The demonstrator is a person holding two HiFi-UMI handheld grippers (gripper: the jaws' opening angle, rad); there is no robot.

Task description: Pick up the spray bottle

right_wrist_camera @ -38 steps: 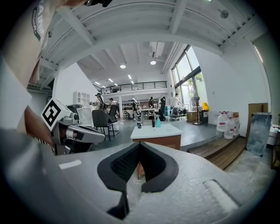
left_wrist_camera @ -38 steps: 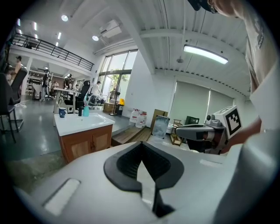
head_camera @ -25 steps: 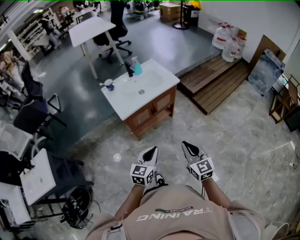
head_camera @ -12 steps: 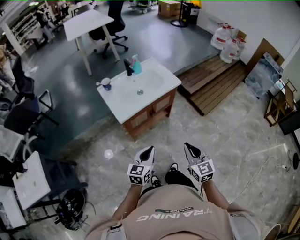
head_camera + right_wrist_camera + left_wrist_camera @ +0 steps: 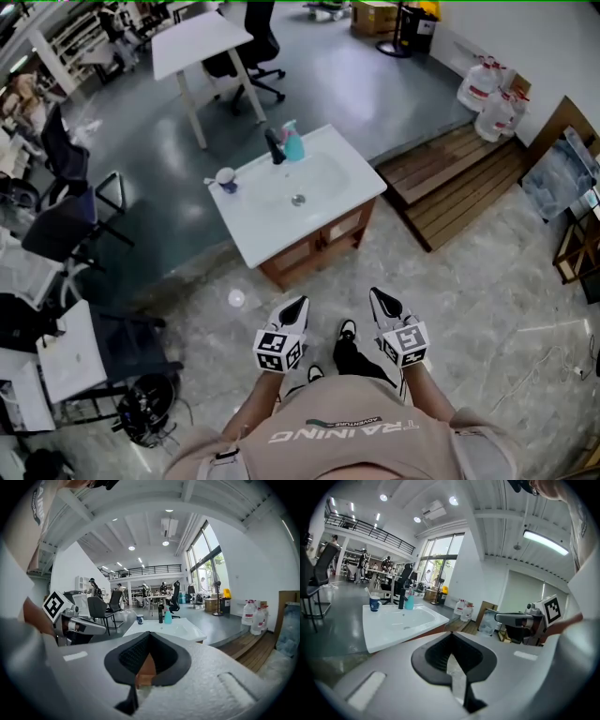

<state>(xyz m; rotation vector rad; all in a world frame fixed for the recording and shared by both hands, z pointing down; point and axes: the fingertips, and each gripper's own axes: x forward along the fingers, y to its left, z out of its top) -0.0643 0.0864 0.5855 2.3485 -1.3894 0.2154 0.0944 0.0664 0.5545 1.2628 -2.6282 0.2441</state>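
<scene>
The teal spray bottle (image 5: 293, 142) stands at the back rim of a white sink (image 5: 246, 220), beside a black faucet (image 5: 275, 147). The left gripper view has the bottle (image 5: 409, 602) small and far off; in the right gripper view the bottle (image 5: 168, 616) is just as distant. Both grippers are held low in front of the person, well short of the sink. My left gripper (image 5: 294, 310) has its jaws together and empty. My right gripper (image 5: 382, 302) is likewise shut on nothing. Each gripper view shows the other gripper off to the side.
A blue cup (image 5: 226, 178) sits at the sink's left corner. The sink rests on a wooden cabinet (image 5: 319, 246). A wooden platform (image 5: 459, 178) lies to the right, with water jugs (image 5: 489, 94) behind it. Office chairs (image 5: 70, 202) and a white table (image 5: 192, 42) stand to the left and beyond.
The person has stepped forward, so the sink sits a little nearer and further right in the head view. Both grippers stayed shut and side by side.
</scene>
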